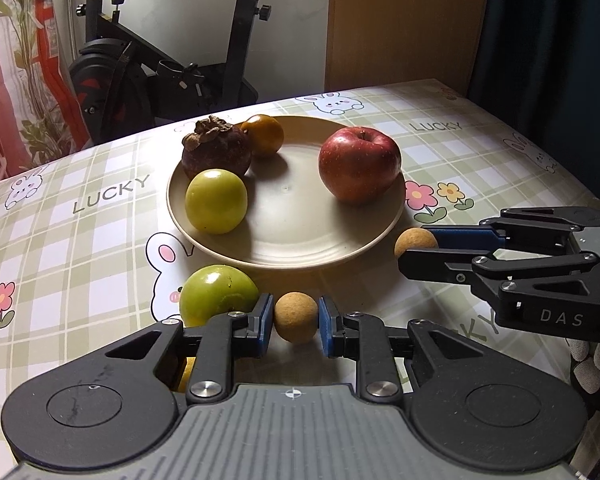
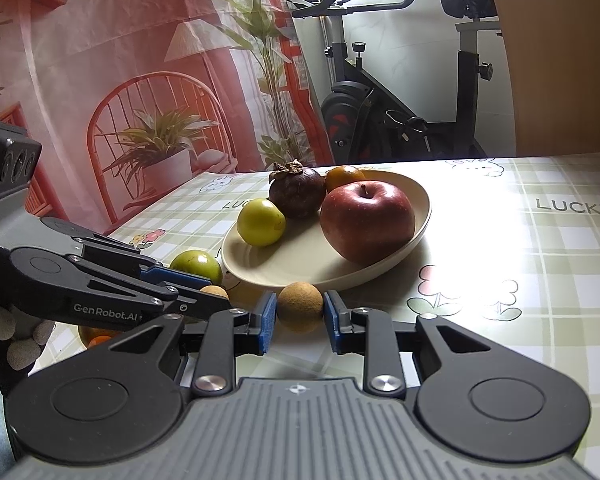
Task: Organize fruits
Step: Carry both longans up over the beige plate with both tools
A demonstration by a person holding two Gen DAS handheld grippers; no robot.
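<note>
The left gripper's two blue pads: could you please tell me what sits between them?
A small round tan fruit sits between the left gripper's pads, shown in the left wrist view. Full contact on both sides is unclear.

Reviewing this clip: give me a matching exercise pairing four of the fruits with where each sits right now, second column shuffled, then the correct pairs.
Things:
1. red apple
2. mangosteen
3. green fruit off the plate
4. small tan round fruit

Places:
A. on the tablecloth, beside the left hand-held gripper
B. on the plate, right side in the left wrist view
C. between the blue pads of the left hand-held gripper
D. at the plate's far left, beside the orange fruit

Pairs: 1-B, 2-D, 3-A, 4-C
</note>
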